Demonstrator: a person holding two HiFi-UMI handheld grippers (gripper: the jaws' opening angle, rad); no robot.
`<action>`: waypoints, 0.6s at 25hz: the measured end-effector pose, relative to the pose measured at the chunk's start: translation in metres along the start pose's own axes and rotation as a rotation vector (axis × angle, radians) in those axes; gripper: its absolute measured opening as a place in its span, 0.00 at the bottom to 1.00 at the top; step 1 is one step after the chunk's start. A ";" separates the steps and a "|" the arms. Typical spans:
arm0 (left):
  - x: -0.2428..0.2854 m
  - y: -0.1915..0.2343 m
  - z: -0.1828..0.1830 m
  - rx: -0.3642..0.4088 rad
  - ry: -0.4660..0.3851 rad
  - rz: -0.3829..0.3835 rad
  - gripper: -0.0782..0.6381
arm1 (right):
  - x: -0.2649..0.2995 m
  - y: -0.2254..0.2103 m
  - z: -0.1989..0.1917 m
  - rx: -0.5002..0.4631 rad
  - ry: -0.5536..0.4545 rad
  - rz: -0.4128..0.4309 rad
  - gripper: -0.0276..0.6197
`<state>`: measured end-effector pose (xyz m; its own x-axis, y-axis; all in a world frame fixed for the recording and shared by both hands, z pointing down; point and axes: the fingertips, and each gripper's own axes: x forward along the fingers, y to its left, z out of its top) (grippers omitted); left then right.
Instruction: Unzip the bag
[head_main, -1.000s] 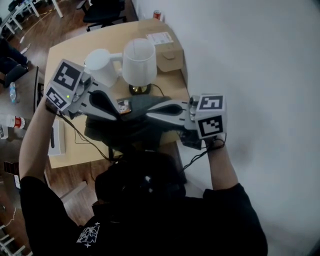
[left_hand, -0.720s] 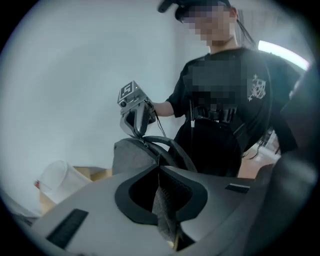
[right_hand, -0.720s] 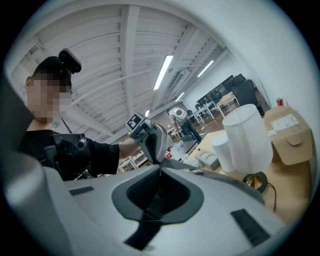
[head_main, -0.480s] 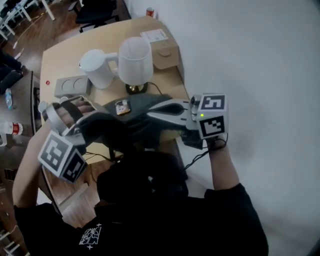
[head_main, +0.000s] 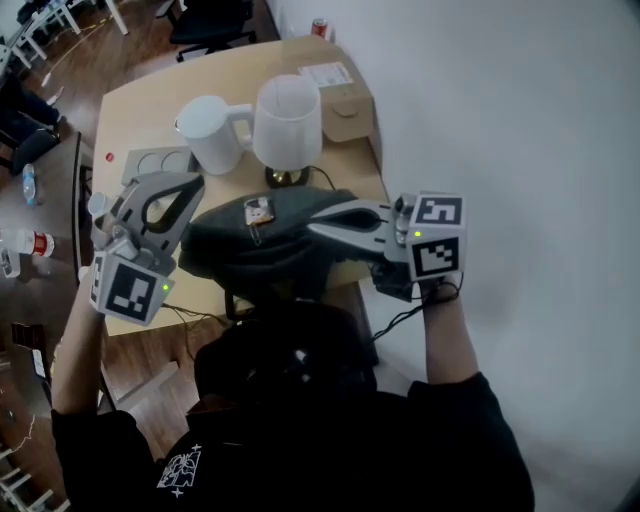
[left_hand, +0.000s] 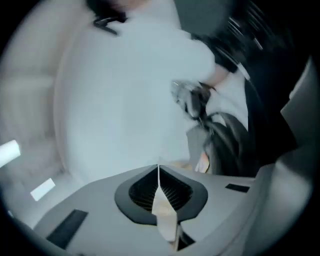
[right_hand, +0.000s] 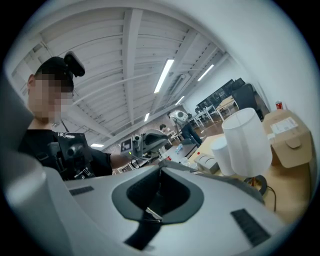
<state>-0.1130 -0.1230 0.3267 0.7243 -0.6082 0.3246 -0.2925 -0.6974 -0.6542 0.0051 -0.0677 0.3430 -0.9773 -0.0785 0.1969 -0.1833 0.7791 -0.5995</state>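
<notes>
Table (head_main: 130, 95): one white lamp (head_main: 288, 118), taken as reference.
- One white jug (head_main: 212, 135) just left of the lamp, its handle toward the shade.
- One grey socket block (head_main: 158, 163) further left, past the jug.
- One cardboard box (head_main: 345, 105) just right of the lamp.
- One red can (head_main: 320, 28) beyond the lamp, at the far corner.
- One dark bag (head_main: 265, 245) directly in front of the lamp base, at the table's near edge. A small tag (head_main: 258, 212) lies on top of it.

Two grippers:
- Right gripper (head_main: 312, 228): in front and right of the lamp, roughly level, pointing across the bag's top. Fingers pinch a dark strap of the bag with a small metal piece on it.
- Left gripper (head_main: 193, 182): in front and left of the lamp, clear of the bag, pointing toward the jug, marker cube nearest the person. Fingers pressed together. A pale sliver shows along the seam, and I cannot tell what it is.
</notes>
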 end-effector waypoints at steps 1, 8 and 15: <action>0.001 0.003 0.010 -0.306 -0.073 -0.078 0.12 | 0.000 0.000 0.000 0.002 -0.003 0.000 0.06; 0.016 -0.005 0.020 -0.979 -0.206 -0.357 0.11 | 0.001 0.000 0.003 0.005 -0.011 -0.017 0.06; 0.013 0.005 0.031 -1.241 -0.319 -0.514 0.11 | 0.001 -0.002 0.004 0.003 -0.011 0.001 0.06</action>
<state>-0.0855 -0.1222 0.3065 0.9804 -0.1870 0.0624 -0.1883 -0.7949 0.5767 0.0036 -0.0718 0.3409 -0.9785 -0.0846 0.1880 -0.1829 0.7771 -0.6023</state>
